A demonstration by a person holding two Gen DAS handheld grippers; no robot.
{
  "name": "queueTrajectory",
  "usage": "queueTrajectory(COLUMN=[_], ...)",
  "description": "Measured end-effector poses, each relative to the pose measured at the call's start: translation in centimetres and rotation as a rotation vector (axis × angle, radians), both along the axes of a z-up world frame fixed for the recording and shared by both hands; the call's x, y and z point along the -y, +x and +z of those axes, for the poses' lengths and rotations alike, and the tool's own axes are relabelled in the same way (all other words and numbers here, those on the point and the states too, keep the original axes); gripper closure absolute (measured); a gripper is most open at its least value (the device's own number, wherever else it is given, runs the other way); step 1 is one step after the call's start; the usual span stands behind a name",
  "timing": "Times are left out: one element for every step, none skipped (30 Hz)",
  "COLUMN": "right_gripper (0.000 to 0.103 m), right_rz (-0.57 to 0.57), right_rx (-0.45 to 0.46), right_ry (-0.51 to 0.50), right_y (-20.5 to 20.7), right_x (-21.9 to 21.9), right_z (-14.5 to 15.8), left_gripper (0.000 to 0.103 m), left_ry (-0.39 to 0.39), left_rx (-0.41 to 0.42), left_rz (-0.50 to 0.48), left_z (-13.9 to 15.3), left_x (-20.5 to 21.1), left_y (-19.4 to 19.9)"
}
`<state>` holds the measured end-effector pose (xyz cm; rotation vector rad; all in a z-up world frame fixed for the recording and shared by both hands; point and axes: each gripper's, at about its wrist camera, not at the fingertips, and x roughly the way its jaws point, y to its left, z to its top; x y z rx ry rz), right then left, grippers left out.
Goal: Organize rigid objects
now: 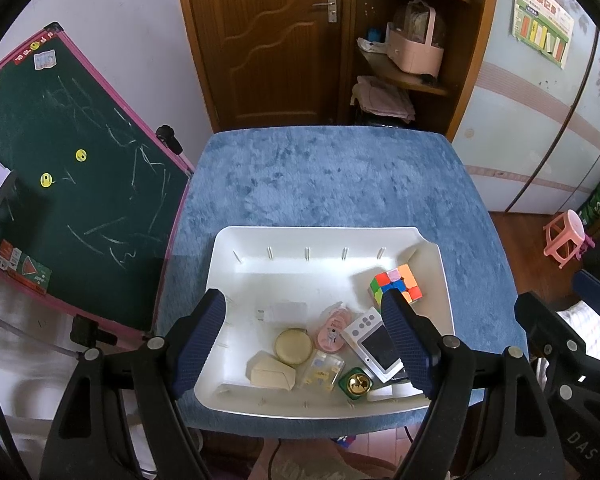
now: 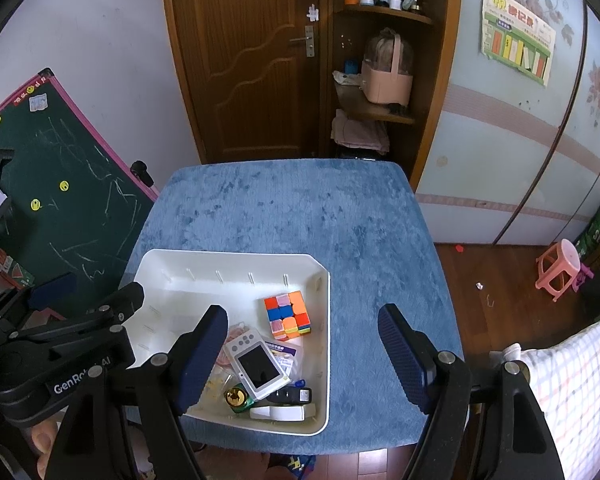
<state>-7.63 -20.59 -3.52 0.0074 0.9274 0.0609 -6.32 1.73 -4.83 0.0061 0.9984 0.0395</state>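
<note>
A white tray [image 1: 440,276] sits at the near edge of a blue-covered table [image 1: 332,176]. Inside lie a colour cube [image 1: 398,280], a white handheld game console [image 1: 374,344], a round tan tin [image 1: 293,346], a pink round case [image 1: 334,328], a beige box [image 1: 270,374], a white charger [image 1: 282,312] and a green-and-gold bell [image 1: 356,384]. My left gripper [image 1: 304,340] hangs open above the tray with nothing between its fingers. My right gripper [image 2: 304,354] is open too, over the tray's right side [image 2: 324,320], near the cube [image 2: 288,314] and console [image 2: 256,364]. It grips nothing.
A green chalkboard [image 1: 68,184] with a pink frame leans left of the table. Behind stand a wooden door [image 1: 268,40] and corner shelves [image 1: 404,76] with a pink basket. A pink stool [image 2: 558,270] and a checked cloth [image 2: 572,392] are at the right on the wood floor.
</note>
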Motion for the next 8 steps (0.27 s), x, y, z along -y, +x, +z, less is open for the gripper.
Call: queueTrajectory(right_gripper=[0.025,0.025,0.025,0.025,0.025,0.025,0.025,0.025], right_rz=[0.001,0.0,0.0,-0.001,-0.001,0.0,0.001,0.002], right_rx=[0.0,0.0,-0.001,-0.002,-0.004,-0.005,-0.006,-0.007], right_ry=[0.0,0.0,0.0,0.001,0.002,0.003,0.004,0.004], right_y=[0.01,0.0,-0.01,-0.04,-0.08,-0.07,-0.12,-0.15], right_x=[-0.02,0.01,0.02,0.05,0.1,0.1,0.13,0.15], right_z=[-0.04,-0.04,-0.1,-0.18,-0.23,-0.28,-0.31,-0.33], left_gripper=[0.02,0.02,0.02,0.02,0.02,0.02,0.02,0.02], left_ry=[0.001,0.002,0.002,0.002,0.002,0.001,0.001,0.001], left_rx=[0.0,-0.001,-0.002,-0.003,-0.004,-0.004,-0.005,-0.006], left_rz=[0.002,0.002,0.003,0.003,0.004,0.003,0.003,0.004], left_z=[-0.02,-0.04,-0.1,-0.14,-0.2,-0.2,-0.21,-0.28], left_x=[0.04,0.08,0.09,0.08,0.09,0.08,0.07,0.06], left_y=[-0.03,-0.04,-0.04,-0.08,-0.09,-0.09,-0.08,-0.1])
